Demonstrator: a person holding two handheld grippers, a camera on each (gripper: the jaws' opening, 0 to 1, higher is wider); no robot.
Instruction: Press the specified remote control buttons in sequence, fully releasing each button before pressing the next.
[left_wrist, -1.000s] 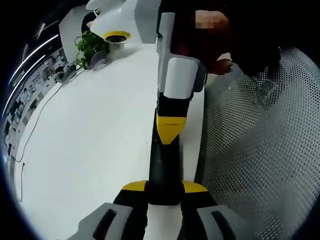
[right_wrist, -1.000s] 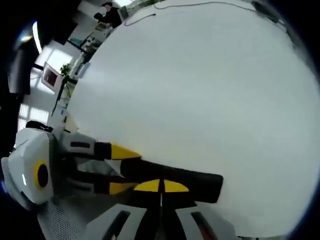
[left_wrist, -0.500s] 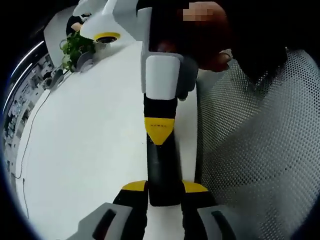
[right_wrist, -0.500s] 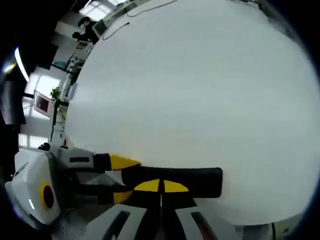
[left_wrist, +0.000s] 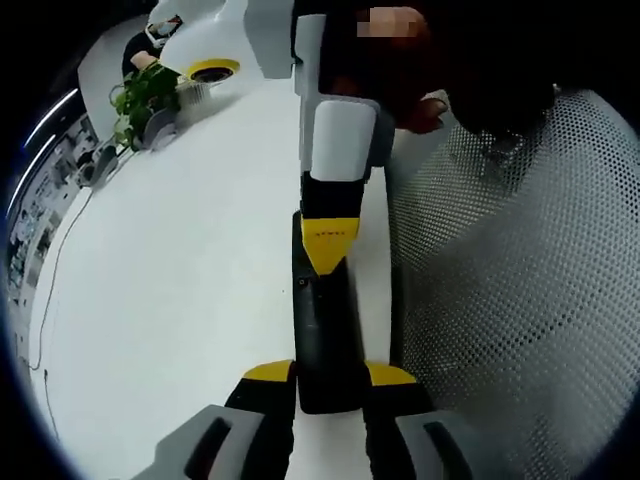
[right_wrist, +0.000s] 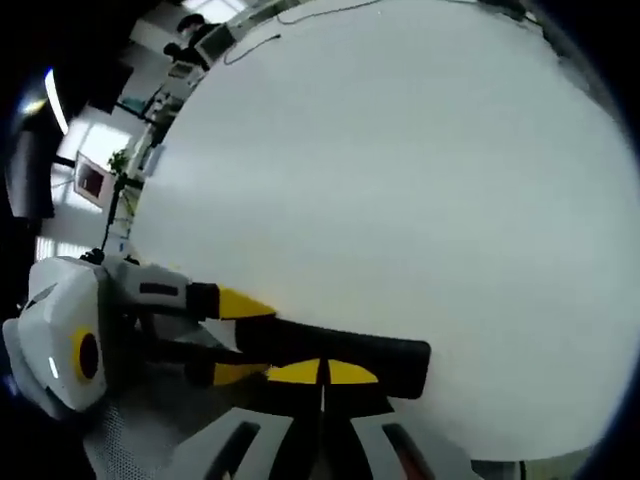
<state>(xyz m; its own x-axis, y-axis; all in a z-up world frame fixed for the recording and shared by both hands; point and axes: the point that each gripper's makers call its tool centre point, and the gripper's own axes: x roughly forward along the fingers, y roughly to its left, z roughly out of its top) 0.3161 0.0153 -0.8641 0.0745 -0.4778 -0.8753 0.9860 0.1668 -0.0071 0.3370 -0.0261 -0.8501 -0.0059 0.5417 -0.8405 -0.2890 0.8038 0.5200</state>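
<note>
I hold the black remote control (left_wrist: 325, 335) by its near end in my left gripper (left_wrist: 330, 378), the yellow-tipped jaws clamped against its two sides, so it lies along the white table (left_wrist: 180, 290) close to the table's right edge, pointing away from me. In the right gripper view the same remote (right_wrist: 335, 352) stretches across just beyond my right gripper (right_wrist: 322, 372), whose jaws are closed together tip to tip, holding nothing; that joined tip sits on the remote's top face near its middle. I judge this as a press under way or just about to lift, though I cannot make out any individual button.

The risks from here: the tip is broad next to what must be small buttons, so it could catch a neighbouring one. If I slide to the next button without lifting clear, the release will not count. Pushing hard could tilt the remote in my left grip. A mesh chair (left_wrist: 510, 300) stands just beyond the edge, where a slipped remote would fall.
</note>
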